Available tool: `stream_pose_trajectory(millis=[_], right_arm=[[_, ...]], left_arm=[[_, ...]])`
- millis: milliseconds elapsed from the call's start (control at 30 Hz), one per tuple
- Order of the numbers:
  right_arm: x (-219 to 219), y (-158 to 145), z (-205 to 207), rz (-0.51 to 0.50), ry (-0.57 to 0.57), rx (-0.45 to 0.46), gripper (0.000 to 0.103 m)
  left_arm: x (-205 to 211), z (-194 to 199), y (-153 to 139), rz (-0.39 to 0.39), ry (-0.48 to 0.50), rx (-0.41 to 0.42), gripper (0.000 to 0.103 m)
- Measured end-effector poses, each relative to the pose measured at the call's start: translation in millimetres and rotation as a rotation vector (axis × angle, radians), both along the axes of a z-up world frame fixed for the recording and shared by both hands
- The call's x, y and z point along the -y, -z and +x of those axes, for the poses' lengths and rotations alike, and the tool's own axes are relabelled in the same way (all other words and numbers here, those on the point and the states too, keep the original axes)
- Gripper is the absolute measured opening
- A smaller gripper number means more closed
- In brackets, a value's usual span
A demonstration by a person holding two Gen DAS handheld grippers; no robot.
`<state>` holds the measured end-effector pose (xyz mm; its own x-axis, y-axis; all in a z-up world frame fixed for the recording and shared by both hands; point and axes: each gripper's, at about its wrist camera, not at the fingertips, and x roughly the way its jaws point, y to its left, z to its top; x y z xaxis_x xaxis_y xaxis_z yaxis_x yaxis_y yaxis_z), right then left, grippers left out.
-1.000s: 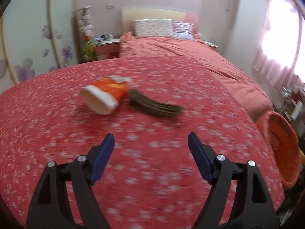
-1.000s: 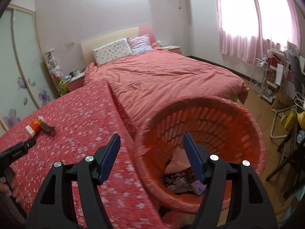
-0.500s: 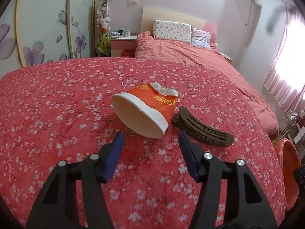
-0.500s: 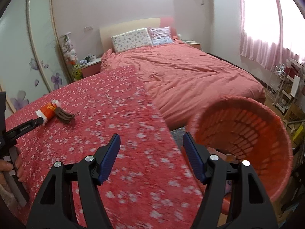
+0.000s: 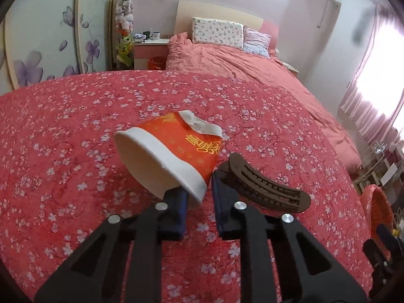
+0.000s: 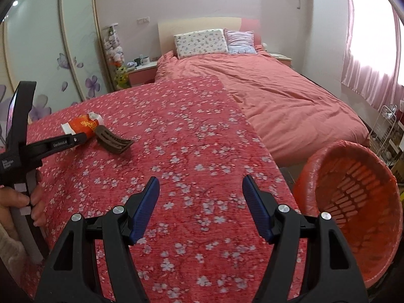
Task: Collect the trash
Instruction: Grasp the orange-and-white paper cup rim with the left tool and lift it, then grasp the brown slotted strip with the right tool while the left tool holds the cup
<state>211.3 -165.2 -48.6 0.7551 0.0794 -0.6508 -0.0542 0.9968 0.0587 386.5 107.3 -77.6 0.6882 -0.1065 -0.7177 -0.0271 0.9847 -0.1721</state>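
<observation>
Left gripper (image 5: 198, 197): jaws narrowed around the near rim of the paper cup (image 5: 174, 154), one blue finger at the cup's mouth, the other outside the wall; whether the pads are actually pressing the paper I cannot tell.

Paper cup: orange and white, on its side on the floral bedspread (image 5: 75, 131), its base torn.

Brown hair clip (image 5: 265, 184): beside the cup, just off the outer finger.

Right gripper (image 6: 200, 204): jaws wide, holding nothing, above the bedspread's edge.

Orange basket (image 6: 353, 189): on the floor off the bed's corner, tilted toward the right gripper, well apart from the cup.

Risks, as judged:
- Thin rim may crumple or slip free, since only its edge sits between the fingers.
- Outer finger may nudge or drag the clip along.
- Soft cloth may bunch under the fingertips.
- Long carry to the basket invites a drop.
</observation>
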Motion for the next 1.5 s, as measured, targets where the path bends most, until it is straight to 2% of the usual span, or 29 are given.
stream_pose_trajectory(millis=[267, 433, 633, 800, 1000, 1133, 1300, 1500], right_arm=[[-27, -1, 14, 0.004, -0.051, -0.011, 0.068], [-53, 0, 41, 0.035, -0.091, -0.031, 0.068], [-71, 0, 78, -0.007, -0.024, -0.022, 0.065], [-76, 16, 105, -0.076, 0.012, -0.099, 0.061], [-98, 17, 88, -0.056, -0.101, -0.131, 0.059], [-108, 7, 79, -0.077, -0.095, -0.077, 0.059], [-115, 1, 86, 0.002, -0.134, -0.076, 0.059], [-139, 14, 98, 0.002, -0.183, -0.116, 0.055]], left_arm=[[-26, -23, -11, 0.020, -0.041, 0.049, 0.006], [-60, -43, -18, 0.043, -0.093, 0.064, 0.006], [-93, -63, -16, 0.020, -0.138, 0.046, 0.006], [-101, -69, -14, 0.001, -0.133, 0.048, 0.006], [-108, -73, -15, -0.017, -0.124, 0.048, 0.006], [-113, -76, -13, -0.025, -0.128, 0.047, 0.006], [-113, -79, -7, -0.030, -0.122, 0.035, 0.007], [-119, -75, 3, -0.074, -0.136, -0.007, 0.008]])
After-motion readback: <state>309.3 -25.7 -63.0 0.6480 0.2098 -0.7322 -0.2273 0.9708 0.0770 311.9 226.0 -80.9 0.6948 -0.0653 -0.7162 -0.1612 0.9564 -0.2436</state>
